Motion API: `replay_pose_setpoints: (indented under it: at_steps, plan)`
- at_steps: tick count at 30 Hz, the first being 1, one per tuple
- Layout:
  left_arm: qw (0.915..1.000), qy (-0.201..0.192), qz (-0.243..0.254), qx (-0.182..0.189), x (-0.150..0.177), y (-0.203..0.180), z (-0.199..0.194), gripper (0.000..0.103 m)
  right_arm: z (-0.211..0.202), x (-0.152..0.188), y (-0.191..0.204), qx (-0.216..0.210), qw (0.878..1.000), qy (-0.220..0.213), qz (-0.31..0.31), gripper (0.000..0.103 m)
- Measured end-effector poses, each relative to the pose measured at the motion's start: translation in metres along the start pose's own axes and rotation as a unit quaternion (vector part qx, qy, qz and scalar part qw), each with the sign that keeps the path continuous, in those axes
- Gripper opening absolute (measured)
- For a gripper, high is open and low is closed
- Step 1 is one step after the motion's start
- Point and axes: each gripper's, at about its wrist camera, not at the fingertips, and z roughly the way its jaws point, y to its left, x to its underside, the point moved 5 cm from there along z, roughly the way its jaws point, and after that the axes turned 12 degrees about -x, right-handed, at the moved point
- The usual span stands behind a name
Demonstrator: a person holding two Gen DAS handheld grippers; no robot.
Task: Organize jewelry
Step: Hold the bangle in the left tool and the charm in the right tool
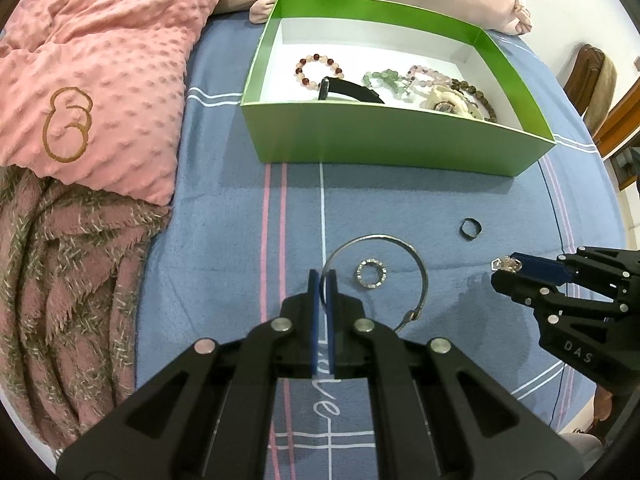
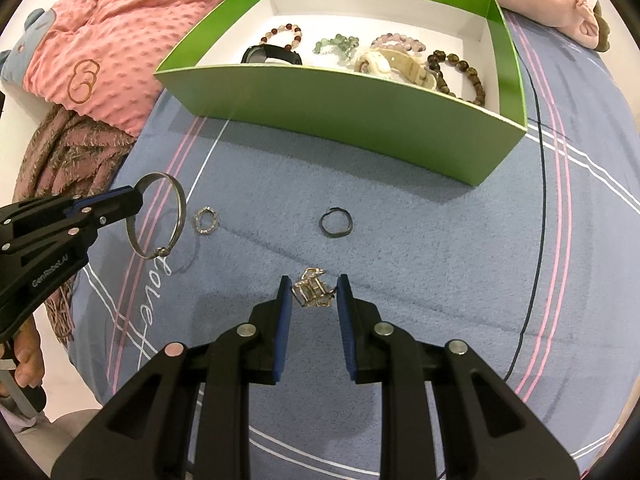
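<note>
Bangle up, clip between my tongs!
My left tongs pinch the silver bangle; right tongs stand narrowly apart around the gold clip.

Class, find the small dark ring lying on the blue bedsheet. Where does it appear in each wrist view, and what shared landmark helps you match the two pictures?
Left wrist view: the dark ring lies right of centre, below the green box's near wall.
Right wrist view: the dark ring lies at centre, beyond the gold clip.
Shared landmark: the green box behind it.
</note>
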Motion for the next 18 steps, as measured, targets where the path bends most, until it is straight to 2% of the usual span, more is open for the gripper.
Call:
replay_pose_setpoints:
  at_steps: [18]
  plan:
    - [1.0000,0.001,0.003,0.003,0.0005,-0.0032,-0.0003,0.003,0.0018,0.0006,-0.0004,-0.002,1.000,0.003,0.002,0.023]
